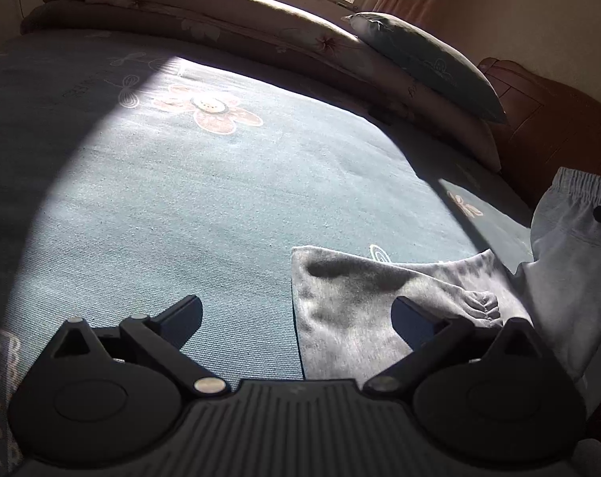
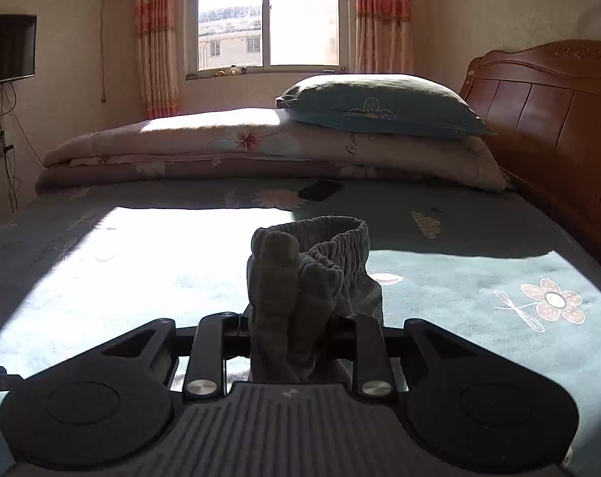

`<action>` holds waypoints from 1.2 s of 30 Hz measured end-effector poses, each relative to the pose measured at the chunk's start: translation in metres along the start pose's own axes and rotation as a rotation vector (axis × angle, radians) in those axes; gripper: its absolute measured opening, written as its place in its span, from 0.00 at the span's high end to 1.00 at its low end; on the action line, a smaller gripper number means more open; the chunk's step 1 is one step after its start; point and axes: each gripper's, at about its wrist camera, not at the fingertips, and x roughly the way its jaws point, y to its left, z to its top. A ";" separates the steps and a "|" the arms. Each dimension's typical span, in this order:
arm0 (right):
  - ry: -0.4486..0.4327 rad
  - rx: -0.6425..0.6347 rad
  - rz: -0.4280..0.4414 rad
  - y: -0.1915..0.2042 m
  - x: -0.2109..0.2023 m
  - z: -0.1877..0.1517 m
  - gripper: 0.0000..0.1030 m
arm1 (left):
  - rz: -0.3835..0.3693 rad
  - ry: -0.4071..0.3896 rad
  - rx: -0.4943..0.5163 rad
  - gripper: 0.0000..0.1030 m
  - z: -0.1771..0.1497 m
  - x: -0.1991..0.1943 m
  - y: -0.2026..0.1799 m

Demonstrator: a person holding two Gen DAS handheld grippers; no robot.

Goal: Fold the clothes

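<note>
While right gripper (image 2: 290, 324) clamps bunched waistband of grey trousers (image 2: 308, 266) between narrow fingers, cloth lifted over bed (image 2: 141, 270); left gripper (image 1: 296, 314) fingers spread wide, holding nothing, trouser leg (image 1: 352, 310) flat on bed under its 3 o'clock finger

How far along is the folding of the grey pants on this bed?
Early. Nothing looks folded yet. In hand: the right gripper is clamped on the bunched elastic waistband of the grey pants, lifting it off the bed. A pant leg trails on the bed. The left gripper is open, holding nothing. Left: lay the pants flat, then fold.
</note>
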 end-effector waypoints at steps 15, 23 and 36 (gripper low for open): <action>-0.018 -0.025 0.035 0.016 -0.003 0.005 0.71 | 0.065 -0.041 -0.021 0.02 0.002 0.000 0.004; -0.110 -0.233 0.048 0.077 -0.015 0.005 0.71 | 0.081 -0.058 -0.057 0.02 0.005 -0.003 0.013; -0.203 -0.592 0.155 0.182 -0.016 -0.045 0.71 | 0.113 -0.091 -0.131 0.02 0.008 -0.008 0.029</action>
